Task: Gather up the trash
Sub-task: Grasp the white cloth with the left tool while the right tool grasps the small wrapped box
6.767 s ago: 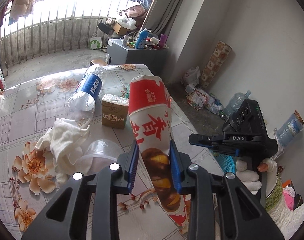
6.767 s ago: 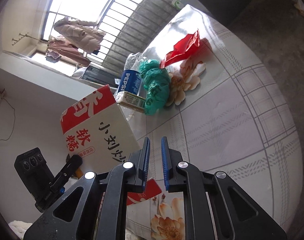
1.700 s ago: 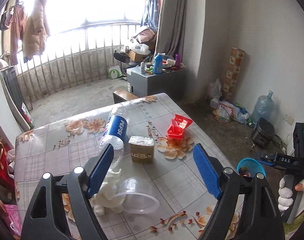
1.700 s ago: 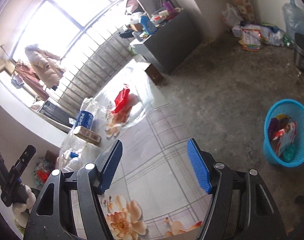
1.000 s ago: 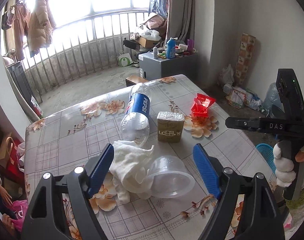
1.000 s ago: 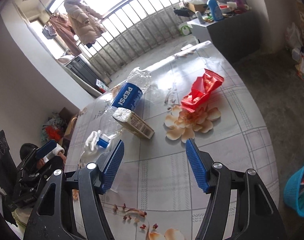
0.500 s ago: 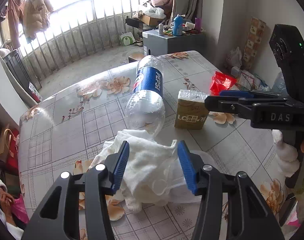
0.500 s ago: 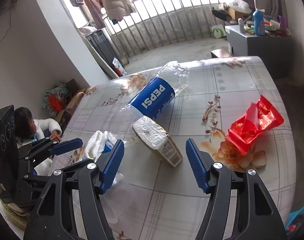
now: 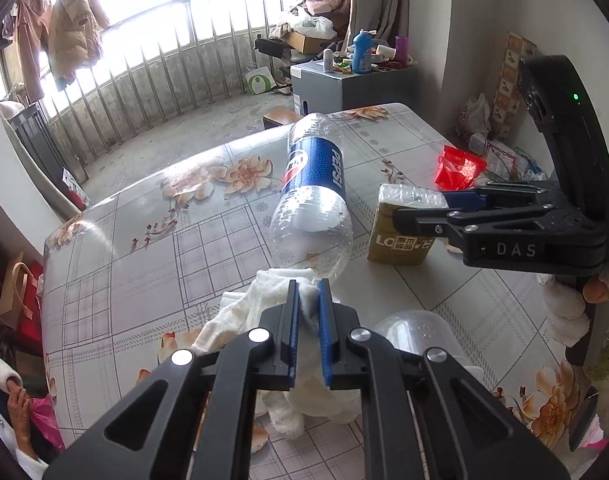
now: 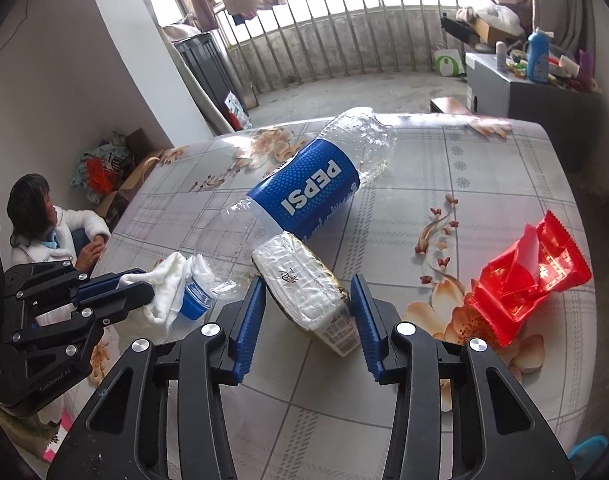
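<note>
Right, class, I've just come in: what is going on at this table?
A person is clearing trash off a flowered table with two handheld grippers. The left gripper is closing on a white cloth. The right gripper is closing around a wrapped tissue pack. A Pepsi bottle and red wrapper lie untouched.

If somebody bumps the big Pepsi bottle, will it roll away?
Probably a little. The Pepsi bottle lies on its side and is round, so it could roll. It looks empty, so likely light. But the tissue pack sits right against it and the white cloth is by its cap, which may stop it.
</note>
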Demonstrator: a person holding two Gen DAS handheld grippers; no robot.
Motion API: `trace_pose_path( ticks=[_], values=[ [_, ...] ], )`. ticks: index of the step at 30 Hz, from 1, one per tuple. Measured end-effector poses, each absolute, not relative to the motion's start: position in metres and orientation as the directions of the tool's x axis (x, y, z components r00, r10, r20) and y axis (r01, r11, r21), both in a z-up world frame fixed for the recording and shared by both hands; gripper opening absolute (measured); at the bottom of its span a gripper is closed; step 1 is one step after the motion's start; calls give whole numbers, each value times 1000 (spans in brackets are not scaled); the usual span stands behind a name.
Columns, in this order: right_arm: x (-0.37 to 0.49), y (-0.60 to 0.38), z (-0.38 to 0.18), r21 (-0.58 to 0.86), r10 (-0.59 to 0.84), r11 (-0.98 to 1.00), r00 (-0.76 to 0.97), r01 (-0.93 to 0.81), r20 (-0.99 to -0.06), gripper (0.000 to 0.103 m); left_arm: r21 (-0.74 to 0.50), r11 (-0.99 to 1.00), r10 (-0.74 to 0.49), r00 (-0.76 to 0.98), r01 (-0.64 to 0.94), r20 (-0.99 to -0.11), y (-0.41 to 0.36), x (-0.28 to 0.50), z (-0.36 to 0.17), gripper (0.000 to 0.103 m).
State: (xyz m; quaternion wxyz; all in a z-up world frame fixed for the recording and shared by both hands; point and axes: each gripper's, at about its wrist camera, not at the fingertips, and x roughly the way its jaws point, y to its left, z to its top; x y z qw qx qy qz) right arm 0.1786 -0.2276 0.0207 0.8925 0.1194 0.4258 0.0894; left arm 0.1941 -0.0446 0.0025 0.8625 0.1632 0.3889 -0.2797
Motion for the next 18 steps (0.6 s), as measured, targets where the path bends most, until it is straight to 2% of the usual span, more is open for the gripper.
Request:
trace_pose_path(
  ticks=[5,18],
  values=[
    [173,-231,25,303,256,952,631,-36,-732,34,67,803,-361,571,593,-737,-36,192,16,7],
    [137,-242,66,344,233,939,721,8,-652,33,78,813,-413,665,577,-623,-18,173,74,7]
  ],
)
